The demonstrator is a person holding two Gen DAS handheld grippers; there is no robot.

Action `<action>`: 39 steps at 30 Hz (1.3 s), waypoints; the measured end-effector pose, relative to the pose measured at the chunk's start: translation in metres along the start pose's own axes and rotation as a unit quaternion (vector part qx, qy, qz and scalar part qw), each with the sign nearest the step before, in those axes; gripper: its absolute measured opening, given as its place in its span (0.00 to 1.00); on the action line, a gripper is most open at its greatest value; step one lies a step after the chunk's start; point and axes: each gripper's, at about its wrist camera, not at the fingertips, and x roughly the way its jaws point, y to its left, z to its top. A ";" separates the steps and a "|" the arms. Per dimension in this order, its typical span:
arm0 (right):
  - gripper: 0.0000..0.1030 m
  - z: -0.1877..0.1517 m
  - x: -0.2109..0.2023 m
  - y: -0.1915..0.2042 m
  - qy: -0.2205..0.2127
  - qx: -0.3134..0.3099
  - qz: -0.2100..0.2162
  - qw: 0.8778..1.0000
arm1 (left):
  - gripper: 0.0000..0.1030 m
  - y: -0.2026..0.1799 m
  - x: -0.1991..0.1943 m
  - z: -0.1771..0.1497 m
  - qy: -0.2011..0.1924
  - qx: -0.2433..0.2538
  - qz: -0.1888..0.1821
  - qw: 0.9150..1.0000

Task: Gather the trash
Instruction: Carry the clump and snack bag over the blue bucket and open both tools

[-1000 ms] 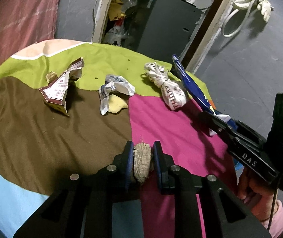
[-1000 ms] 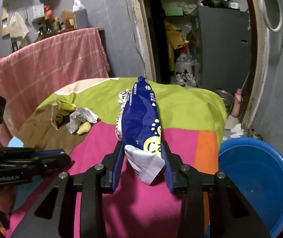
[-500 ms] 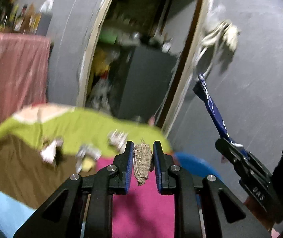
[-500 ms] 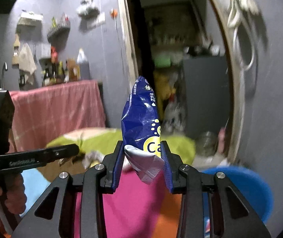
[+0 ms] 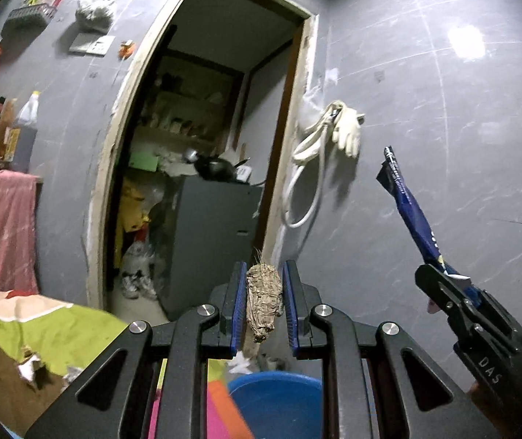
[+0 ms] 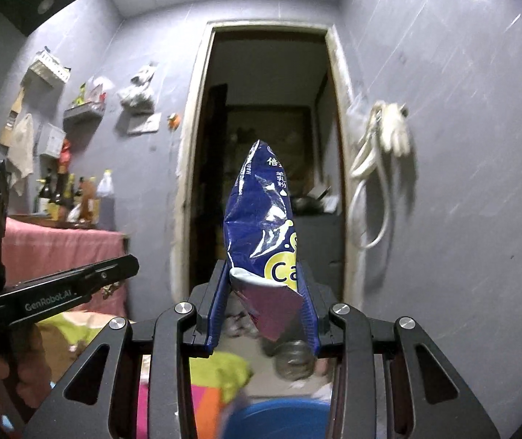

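Observation:
My left gripper (image 5: 263,305) is shut on a grey-brown fibrous wad (image 5: 263,301) and holds it high in the air, above a blue basin (image 5: 273,402) on the floor. My right gripper (image 6: 263,305) is shut on a blue snack bag (image 6: 261,219) that stands up between the pads. The right gripper and its bag (image 5: 411,212) also show at the right of the left wrist view. The left gripper's finger (image 6: 78,285) shows at the left of the right wrist view. The blue basin's rim (image 6: 279,417) lies below the right gripper.
A table with a green, brown, pink and orange cloth (image 5: 41,333) lies low left, with crumpled paper scraps (image 5: 30,366) on it. A doorway (image 5: 202,183) with a dark cabinet (image 5: 210,241) is ahead. A hose and glove (image 5: 334,139) hang on the grey wall.
Both grippers have risen and tilted up from the table, each keeping its trash. The table has dropped to the bottom of the views and the blue basin has come under the grippers.

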 end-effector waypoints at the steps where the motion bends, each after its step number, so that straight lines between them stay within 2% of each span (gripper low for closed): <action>1: 0.32 0.001 -0.001 -0.004 -0.002 -0.002 -0.006 1.000 | 0.16 -0.005 0.004 -0.001 -0.001 0.002 -0.003 1.000; 6: 0.33 -0.010 -0.005 -0.027 0.008 0.001 -0.038 0.999 | 0.16 -0.025 0.025 -0.013 0.017 0.005 -0.014 1.000; 11: 0.33 -0.039 0.001 -0.050 0.048 0.018 -0.059 0.997 | 0.16 -0.040 0.057 -0.039 0.066 0.011 -0.023 0.997; 14: 0.33 -0.060 0.009 -0.061 0.087 0.031 -0.066 0.994 | 0.16 -0.042 0.083 -0.058 0.114 0.004 -0.024 0.993; 18: 0.33 -0.087 0.017 -0.075 0.138 0.055 -0.070 0.986 | 0.16 -0.033 0.112 -0.082 0.172 -0.018 -0.018 0.985; 20: 0.33 -0.102 0.021 -0.080 0.168 0.068 -0.068 0.981 | 0.16 -0.026 0.126 -0.096 0.202 -0.035 -0.013 0.979; 28: 0.35 -0.136 0.035 -0.080 0.241 0.091 -0.046 0.965 | 0.16 -0.008 0.152 -0.137 0.293 -0.072 0.006 0.953; 33: 0.35 -0.153 0.046 -0.080 0.277 0.106 -0.035 0.954 | 0.16 0.001 0.166 -0.150 0.330 -0.086 0.006 0.940; 37: 0.36 -0.164 0.053 -0.083 0.301 0.124 -0.029 0.945 | 0.17 0.006 0.167 -0.156 0.342 -0.094 0.008 0.935; 39: 0.37 -0.168 0.054 -0.084 0.308 0.130 -0.028 0.942 | 0.27 0.006 0.165 -0.156 0.343 -0.096 0.005 0.934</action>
